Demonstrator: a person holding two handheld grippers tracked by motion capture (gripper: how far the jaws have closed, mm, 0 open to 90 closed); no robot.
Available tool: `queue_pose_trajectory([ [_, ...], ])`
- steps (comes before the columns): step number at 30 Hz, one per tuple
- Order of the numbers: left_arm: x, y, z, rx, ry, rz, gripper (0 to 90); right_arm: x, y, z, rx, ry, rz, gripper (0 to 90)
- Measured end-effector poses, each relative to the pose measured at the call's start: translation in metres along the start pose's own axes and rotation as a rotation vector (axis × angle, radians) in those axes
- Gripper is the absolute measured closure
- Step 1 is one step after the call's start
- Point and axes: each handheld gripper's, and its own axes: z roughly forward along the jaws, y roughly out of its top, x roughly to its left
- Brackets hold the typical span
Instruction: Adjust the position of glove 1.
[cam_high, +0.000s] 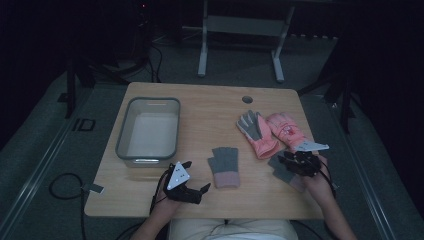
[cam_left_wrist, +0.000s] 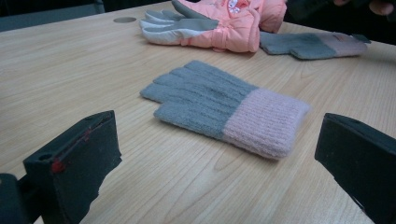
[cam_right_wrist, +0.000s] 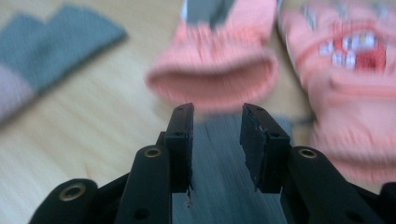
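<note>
Looks like glove sorting into the grey bin at the worktop's left.

Left claw: jaws wide apart, nothing held, low over the worktop w/ the grey knit glove w/ pink cuff lying flat just ahead, probably lined up for a pick.

Right claw: jaws part-open, no grip; its matching grey knit glove lies beneath, at the front-right edge.

Two pink ski gloves lie side by side just beyond, w/ cuffs facing the person, easy to grab.

Grey knit glove with pale pink ribbed cuff; salmon-pink padded gloves with grey palm, on light wood-grain table.
</note>
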Motion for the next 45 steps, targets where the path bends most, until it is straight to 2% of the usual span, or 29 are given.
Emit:
queue_pose_trajectory([
  [6,0.000,0.000,0.000,-0.002,0.003,-0.001,0.0,-0.022,-0.023,0.003,0.078,0.025,-0.015,61.9],
  [9,0.000,0.000,0.000,-0.005,0.004,-0.005,0.0,-0.028,-0.027,0.006,0.085,0.048,-0.008,61.6],
  [12,0.000,0.000,0.000,-0.004,0.006,-0.003,0.0,-0.031,-0.030,0.009,0.112,0.040,-0.039,62.9],
  [18,0.000,0.000,0.000,-0.006,0.007,-0.010,0.0,-0.034,-0.033,0.011,0.115,0.071,-0.035,62.8],
  [24,0.000,0.000,0.000,-0.005,0.010,-0.007,0.0,-0.034,-0.040,0.013,0.086,0.071,-0.004,71.5],
  [29,0.000,0.000,0.000,-0.004,0.013,-0.009,0.0,-0.028,-0.043,0.012,0.065,0.044,-0.004,82.6],
  [33,0.000,0.000,0.000,-0.007,0.013,-0.009,0.0,-0.021,-0.039,0.010,0.094,0.019,-0.005,84.8],
  [36,0.000,0.000,0.000,-0.007,0.014,-0.007,0.0,-0.010,-0.036,0.003,0.100,-0.001,-0.043,85.4],
  [40,0.000,0.000,0.000,-0.007,0.014,-0.006,0.0,0.010,-0.028,-0.010,0.055,0.000,-0.052,85.5],
  [43,0.000,0.000,0.000,-0.008,0.014,-0.004,0.0,0.026,-0.018,-0.020,0.021,-0.024,0.006,85.6],
  [45,-0.001,0.000,0.000,-0.008,0.016,-0.002,0.0,0.034,-0.013,-0.025,-0.010,-0.038,0.086,85.6],
])
